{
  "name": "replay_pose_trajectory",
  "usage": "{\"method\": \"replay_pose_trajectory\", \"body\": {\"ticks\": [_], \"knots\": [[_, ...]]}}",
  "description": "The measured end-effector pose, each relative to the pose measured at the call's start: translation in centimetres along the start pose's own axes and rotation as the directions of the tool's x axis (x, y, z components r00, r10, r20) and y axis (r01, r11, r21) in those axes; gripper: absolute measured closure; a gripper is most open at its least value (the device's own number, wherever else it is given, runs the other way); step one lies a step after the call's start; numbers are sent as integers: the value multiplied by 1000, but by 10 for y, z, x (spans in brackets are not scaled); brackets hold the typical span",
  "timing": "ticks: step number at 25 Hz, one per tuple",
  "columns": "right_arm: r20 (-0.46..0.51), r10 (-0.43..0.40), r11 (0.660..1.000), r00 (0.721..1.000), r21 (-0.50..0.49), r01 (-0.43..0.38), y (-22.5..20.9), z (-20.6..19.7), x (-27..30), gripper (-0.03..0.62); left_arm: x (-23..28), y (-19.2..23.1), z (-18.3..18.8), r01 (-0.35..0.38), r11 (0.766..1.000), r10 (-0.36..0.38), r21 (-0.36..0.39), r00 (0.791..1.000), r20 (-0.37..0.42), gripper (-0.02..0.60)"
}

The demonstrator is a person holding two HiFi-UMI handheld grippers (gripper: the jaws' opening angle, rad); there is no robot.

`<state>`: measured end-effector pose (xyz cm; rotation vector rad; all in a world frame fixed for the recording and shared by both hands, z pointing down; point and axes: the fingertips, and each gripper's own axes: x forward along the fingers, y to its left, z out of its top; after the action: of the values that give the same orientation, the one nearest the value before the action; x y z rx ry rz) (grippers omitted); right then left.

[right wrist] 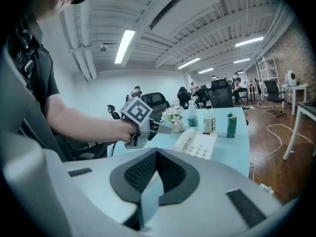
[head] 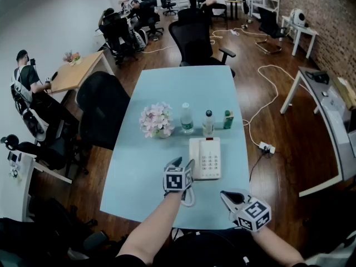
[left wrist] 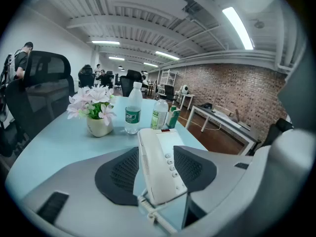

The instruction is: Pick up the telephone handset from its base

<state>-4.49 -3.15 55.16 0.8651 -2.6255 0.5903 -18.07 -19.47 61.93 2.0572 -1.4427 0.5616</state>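
Observation:
A white telephone (head: 204,158) lies on the pale blue table (head: 144,166), its handset (head: 194,156) resting along the base's left side. My left gripper (head: 184,163) is open at the phone's near left end. In the left gripper view the handset (left wrist: 148,164) sits between the two spread pads (left wrist: 117,174); whether they touch it I cannot tell. The coiled cord (left wrist: 154,212) trails below. My right gripper (head: 227,196) hovers at the table's front edge, right of the left one, shut with nothing in it (right wrist: 157,154). From there the phone (right wrist: 198,143) lies ahead.
Behind the phone stand a pot of pale flowers (head: 157,121), two plastic bottles (head: 187,119) (head: 208,123) and a green carton (head: 228,119). Black office chairs (head: 103,107) (head: 194,38) stand at the table's left and far end. A power strip (head: 267,147) and cable lie on the floor at right.

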Motion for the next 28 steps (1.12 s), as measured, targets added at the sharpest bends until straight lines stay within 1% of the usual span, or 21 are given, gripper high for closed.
{"method": "replay_pose_trajectory", "body": {"ticks": [1, 2, 4, 9, 11, 12, 15, 17, 21, 23, 26, 28], "knots": [[-2, 0, 1000, 1000, 6, 0, -9, 1, -2, 579, 16, -1, 6, -9, 1000, 9, -12, 1000, -11, 357], [-2, 2, 1000, 1000, 10, -2, -16, 2, -4, 579, 32, -1, 12, -17, 1000, 17, -23, 1000, -22, 326], [-2, 10, 1000, 1000, 10, -10, -28, 5, -7, 579, 60, -3, 21, -31, 999, 30, -37, 999, -45, 325], [-5, 37, 999, 999, 10, -37, -41, 5, -11, 579, 96, -6, 34, -72, 997, 71, -2, 994, -86, 325], [-2, 38, 999, 999, 24, -38, -47, 4, -12, 579, 108, -7, 31, -77, 997, 76, -9, 991, -108, 325], [1, 37, 999, 999, 31, -37, -50, 4, -13, 579, 114, -4, 27, -91, 996, 90, -2, 988, -124, 325], [12, 30, 998, 999, 54, -30, -58, 3, -15, 579, 127, 7, 10, -140, 990, 144, 34, 972, -187, 325], [16, 22, 997, 1000, 67, -23, -63, 2, -16, 579, 131, 11, 4, -162, 986, 168, 43, 963, -211, 325], [21, -3, 996, 1000, 86, 1, -70, -1, -20, 579, 138, 6, 7, -149, 988, 156, 47, 968, -196, 325], [25, -11, 996, 1000, 91, 9, -71, -2, -21, 579, 140, 8, 7, -157, 986, 163, 46, 966, -199, 325], [28, -17, 996, 999, 85, 14, -68, -1, -23, 579, 138, 12, 4, -187, 982, 187, 23, 959, -211, 334], [26, -18, 997, 1000, 77, 16, -66, 0, -25, 579, 136, 9, 5, -178, 984, 174, -3, 964, -202, 337]]}}
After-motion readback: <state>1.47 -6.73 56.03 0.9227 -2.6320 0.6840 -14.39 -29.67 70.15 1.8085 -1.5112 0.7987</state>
